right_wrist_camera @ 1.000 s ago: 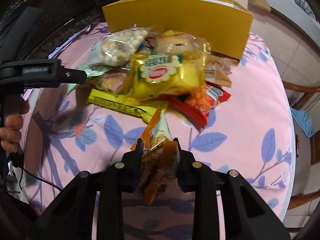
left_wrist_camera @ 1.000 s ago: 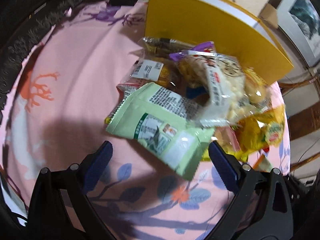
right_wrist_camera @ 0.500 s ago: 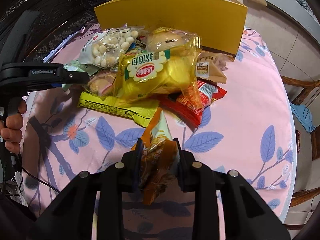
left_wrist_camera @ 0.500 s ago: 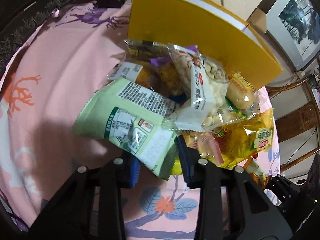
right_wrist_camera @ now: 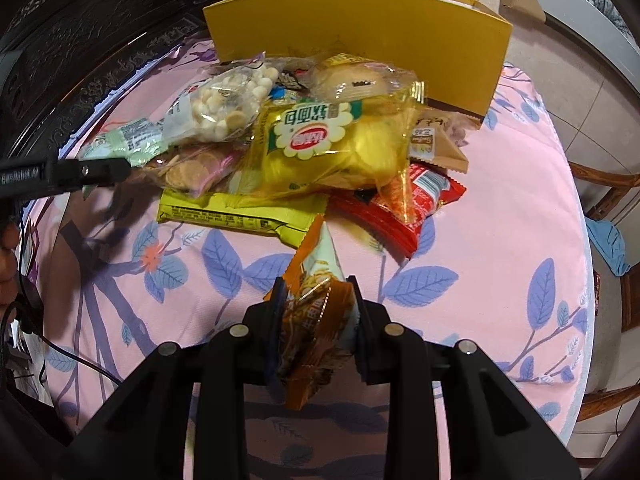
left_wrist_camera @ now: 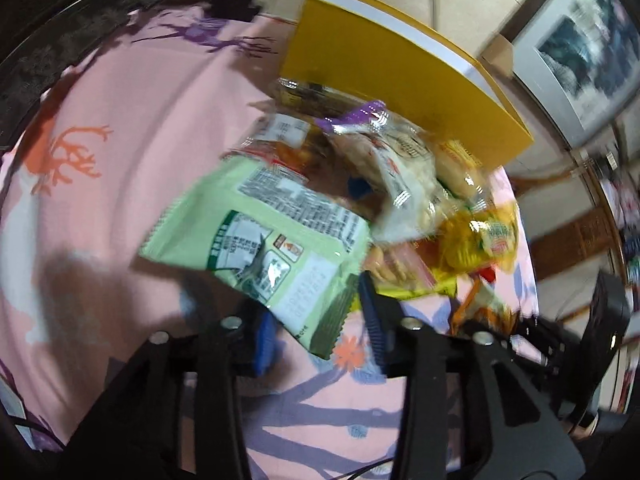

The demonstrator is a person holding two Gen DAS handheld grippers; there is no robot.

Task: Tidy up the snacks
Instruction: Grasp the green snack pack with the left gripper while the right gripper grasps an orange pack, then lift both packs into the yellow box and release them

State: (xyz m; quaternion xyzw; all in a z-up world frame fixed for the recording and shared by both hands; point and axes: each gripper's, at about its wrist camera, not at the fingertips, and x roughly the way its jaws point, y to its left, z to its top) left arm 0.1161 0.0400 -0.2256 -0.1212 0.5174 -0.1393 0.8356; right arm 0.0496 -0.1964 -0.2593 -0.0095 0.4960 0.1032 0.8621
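Observation:
A pile of snack packets lies on a pink flowered tablecloth [right_wrist_camera: 500,216] in front of a yellow box [right_wrist_camera: 360,36]. My left gripper [left_wrist_camera: 318,320] is shut on the corner of a light green packet [left_wrist_camera: 260,248] and holds it lifted at the pile's left side; it also shows in the right wrist view [right_wrist_camera: 128,140]. My right gripper [right_wrist_camera: 316,312] is shut on an orange snack packet [right_wrist_camera: 316,308] and holds it above the cloth, near the pile's front. A big yellow bag [right_wrist_camera: 332,144] tops the pile.
A clear bag of round biscuits [right_wrist_camera: 224,108], a long yellow bar [right_wrist_camera: 236,212] and red packets [right_wrist_camera: 404,208] lie in the pile. The yellow box [left_wrist_camera: 396,76] stands at the table's far edge. A wooden chair [right_wrist_camera: 604,184] stands to the right. A cable [right_wrist_camera: 68,356] trails at left.
My left gripper closed on the green packet's corner and has lifted it from the pile. My right gripper still holds the orange packet and has hardly moved.

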